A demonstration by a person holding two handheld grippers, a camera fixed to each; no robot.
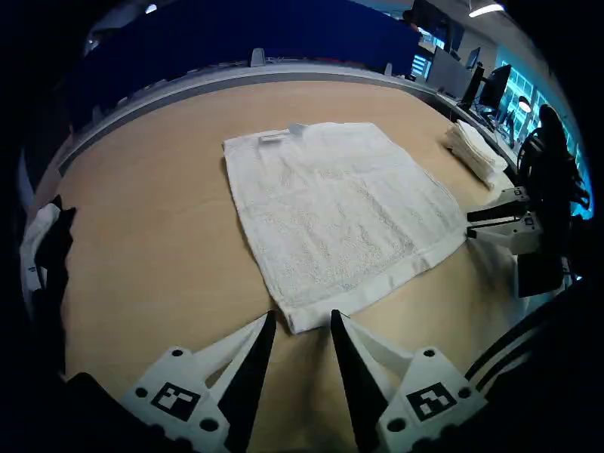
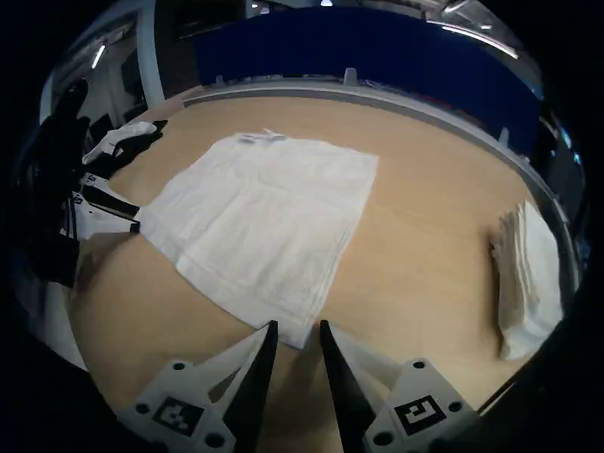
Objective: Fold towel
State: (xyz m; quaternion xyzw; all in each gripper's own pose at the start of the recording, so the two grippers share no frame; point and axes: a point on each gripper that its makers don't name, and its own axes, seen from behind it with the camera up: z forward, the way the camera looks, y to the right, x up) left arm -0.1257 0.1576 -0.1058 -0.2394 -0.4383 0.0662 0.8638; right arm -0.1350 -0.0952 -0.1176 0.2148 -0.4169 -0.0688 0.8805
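Nearest the lens, at the bottom of the left gripper view, the left gripper [image 1: 302, 318] has its two fingers spread apart. One near corner of the towel [image 1: 332, 211] lies in the gap between the tips. Neither finger presses on the cloth, so nothing is gripped yet. At the bottom of the right gripper view, the right gripper [image 2: 297, 331] is set the same way, with its fingers parted and the other near corner of the towel lying between them.

The towel is spread flat in a single layer in the middle of both frames on the wooden table [image 1: 151, 226], with a small tag at its far edge. Each gripper lines up with one near corner, probably so the near hem can be pinched at both ends and carried evenly over to the far edge for the first fold.

A stack of folded towels [image 2: 528, 279] lies at the right edge of the right gripper view, well apart from the spread towel. It is likely where finished pieces go. A blue partition [image 2: 362, 53] runs across the top behind the table.
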